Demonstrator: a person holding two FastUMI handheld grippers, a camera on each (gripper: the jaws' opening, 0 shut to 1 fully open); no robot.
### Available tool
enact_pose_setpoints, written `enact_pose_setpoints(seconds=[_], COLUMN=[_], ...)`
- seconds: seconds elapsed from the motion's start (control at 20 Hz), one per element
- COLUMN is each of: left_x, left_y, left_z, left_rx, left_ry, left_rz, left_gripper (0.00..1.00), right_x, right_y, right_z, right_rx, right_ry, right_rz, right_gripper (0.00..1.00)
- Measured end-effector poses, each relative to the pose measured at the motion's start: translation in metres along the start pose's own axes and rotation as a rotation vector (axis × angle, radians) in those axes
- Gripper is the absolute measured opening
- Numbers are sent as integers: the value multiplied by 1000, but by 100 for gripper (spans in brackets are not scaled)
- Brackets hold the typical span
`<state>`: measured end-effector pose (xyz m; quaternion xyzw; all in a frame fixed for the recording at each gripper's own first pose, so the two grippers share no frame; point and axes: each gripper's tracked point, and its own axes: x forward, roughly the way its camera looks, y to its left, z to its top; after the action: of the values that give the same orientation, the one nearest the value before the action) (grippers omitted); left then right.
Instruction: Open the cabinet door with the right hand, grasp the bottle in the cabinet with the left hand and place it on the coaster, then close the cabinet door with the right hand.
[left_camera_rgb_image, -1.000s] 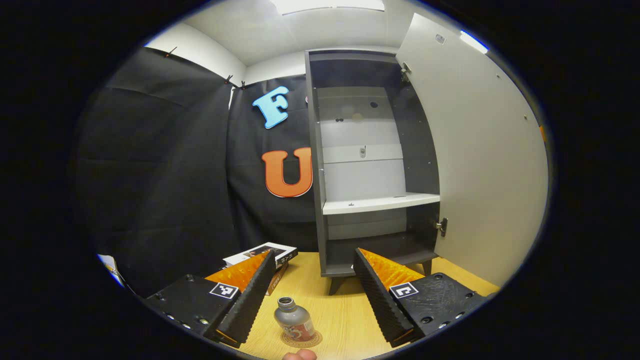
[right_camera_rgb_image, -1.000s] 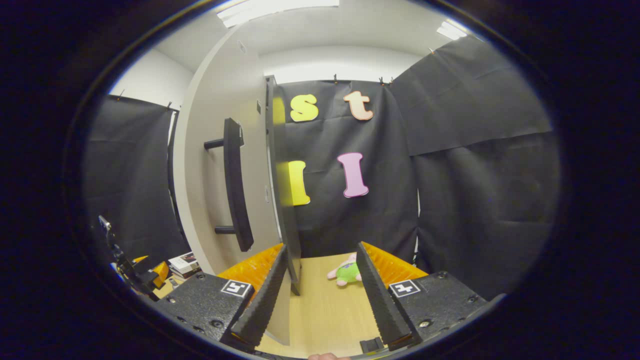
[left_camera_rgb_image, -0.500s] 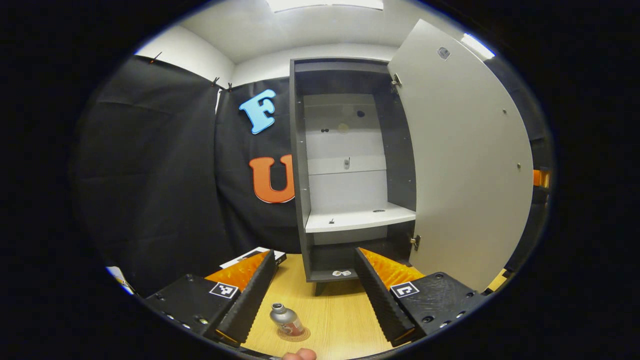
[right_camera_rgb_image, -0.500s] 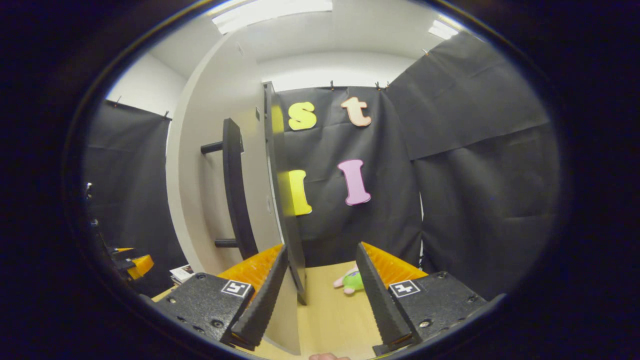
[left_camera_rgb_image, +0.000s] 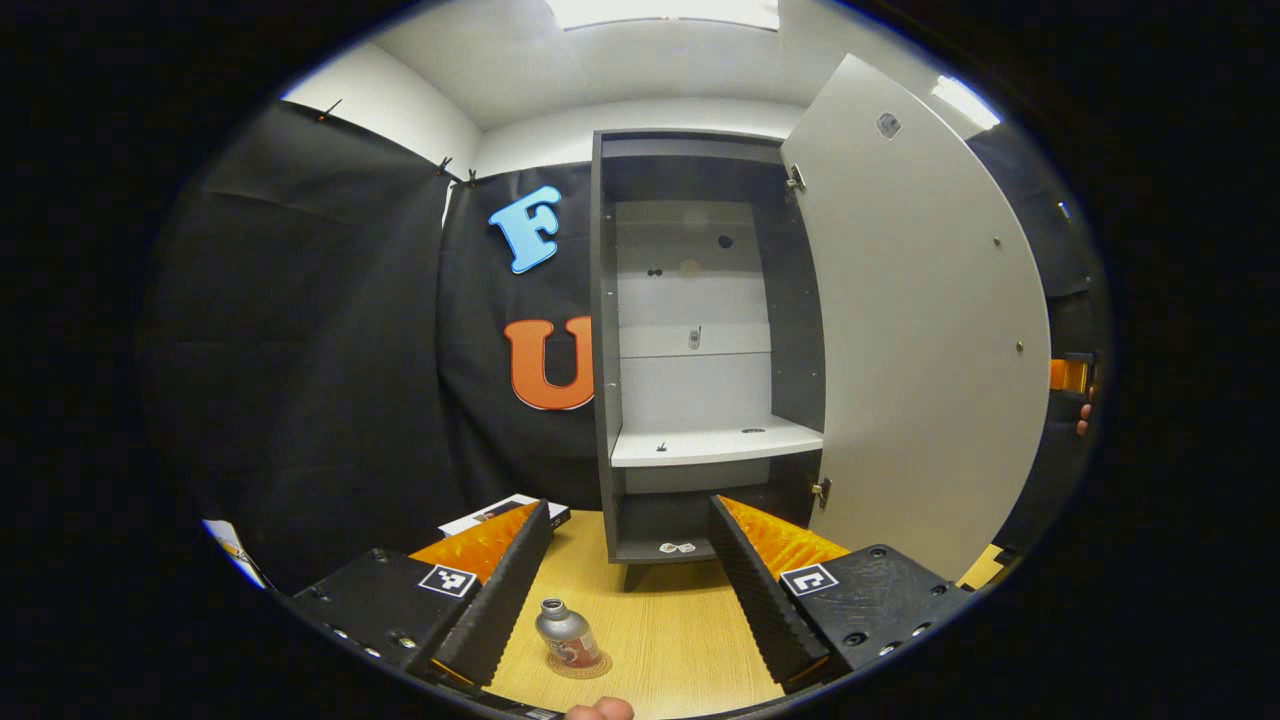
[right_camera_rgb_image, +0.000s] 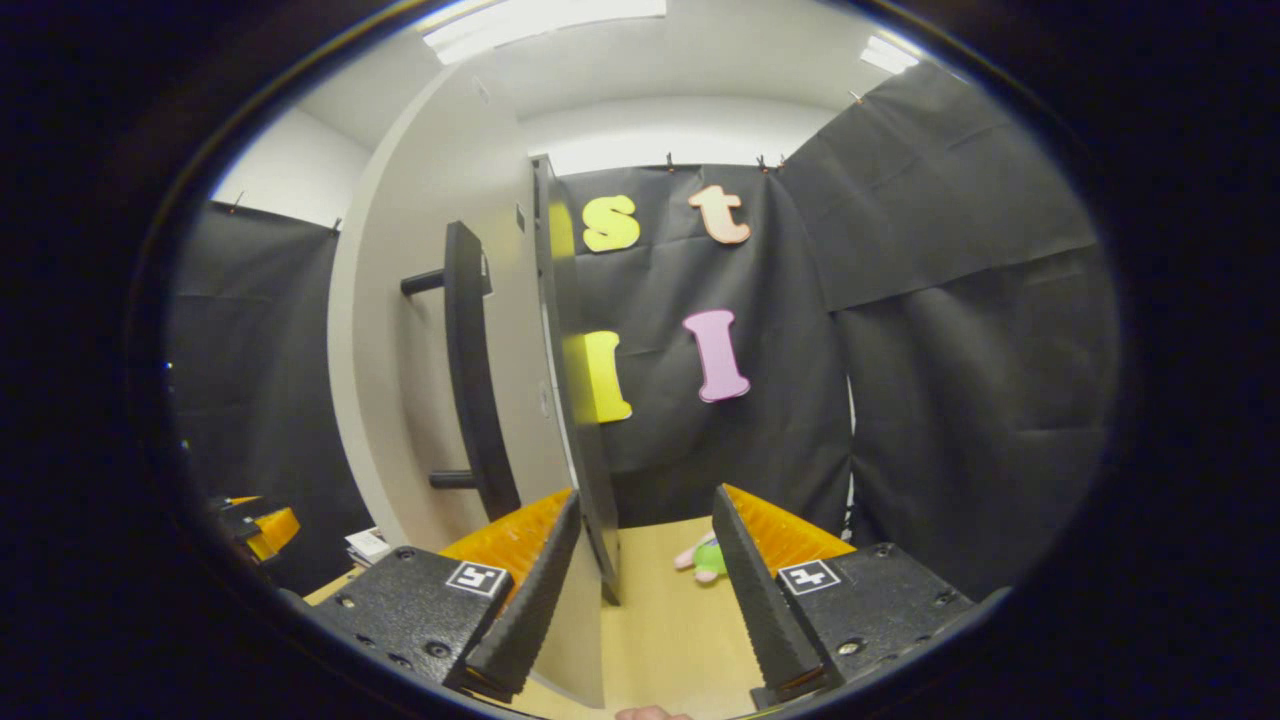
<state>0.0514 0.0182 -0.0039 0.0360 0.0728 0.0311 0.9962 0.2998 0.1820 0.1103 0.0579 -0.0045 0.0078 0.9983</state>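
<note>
Both tongs gape wide with nothing between them: my left tongs (left_camera_rgb_image: 628, 590) have pulled back from the small silver metal bottle (left_camera_rgb_image: 564, 634), which now looks smaller, upright on its round brown coaster (left_camera_rgb_image: 580, 665) on the pale wooden bench (left_camera_rgb_image: 670, 630). My right tongs (right_camera_rgb_image: 640, 590) straddle the edge of the one grey cabinet door (right_camera_rgb_image: 440, 330), open, its single black bar handle (right_camera_rgb_image: 470, 370) slightly nearer. Beyond stands one dark cabinet (left_camera_rgb_image: 700, 340) with one white shelf (left_camera_rgb_image: 715, 442). One green-and-pink plush toy (right_camera_rgb_image: 705, 558) lies farther off.

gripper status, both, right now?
Left gripper: open, holding nothing; the bottle stands on the coaster.
Right gripper: open, holding nothing; the cabinet door edge sits between its fingers.
</note>
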Motion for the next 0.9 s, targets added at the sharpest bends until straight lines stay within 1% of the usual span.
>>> enact_pose_setpoints(seconds=[0.05, 0.1, 0.15, 0.2, 0.3, 0.35, 0.4, 0.45, 0.5, 0.55, 0.65, 0.7, 0.75, 0.9], left_x=[-1, -2, -4, -4, -7, -7, -8, -9, -9, -10, -13, -13, -13, -15], left_y=[-2, -2, -1, -1, 0, -1, 0, 2, 4, 6, 12, 15, 18, 29], left_z=[-1, 1, 2, 3, 0, 0, -1, -3, -4, -4, -7, -8, -10, -16], left_rx=[-4, -9, -14, -18, -30, -35, -36, -35, -32, -28, -23, -25, -30, -33], left_ry=[0, -6, -13, -18, -16, -17, -15, -12, -12, -13, -9, -7, -4, 6], left_rz=[-3, -7, -10, -12, -18, -19, -19, -17, -13, -8, 2, 6, 9, 22], left_gripper=[94, 94, 95, 95, 94, 94, 94, 94, 94, 94, 94, 94, 94, 94], right_x=[-1, -3, -4, -4, -3, 2, 4, 3, 2, -1, -2, -1, 1, 9], right_y=[-1, -2, -2, -1, 5, 12, 22, 32, 42, 51, 71, 83, 94, 119], right_z=[2, 3, 4, 4, 2, 0, -2, -3, -4, -7, -11, -14, -17, -20], right_rx=[-20, -35, -46, -50, -22, -5, 8, 18, 18, 12, -3, -2, 4, 7], right_ry=[-1, -4, -8, -14, -20, -15, -5, -1, 2, 2, 6, 19, 31, 41], right_rz=[-6, -17, -23, -27, -15, 13, 44, 73, 97, 119, 166, 199, 225, 268], right_gripper=[80, 80, 83, 83, 83, 80, 82, 82, 80, 83, 83, 80, 83, 83])
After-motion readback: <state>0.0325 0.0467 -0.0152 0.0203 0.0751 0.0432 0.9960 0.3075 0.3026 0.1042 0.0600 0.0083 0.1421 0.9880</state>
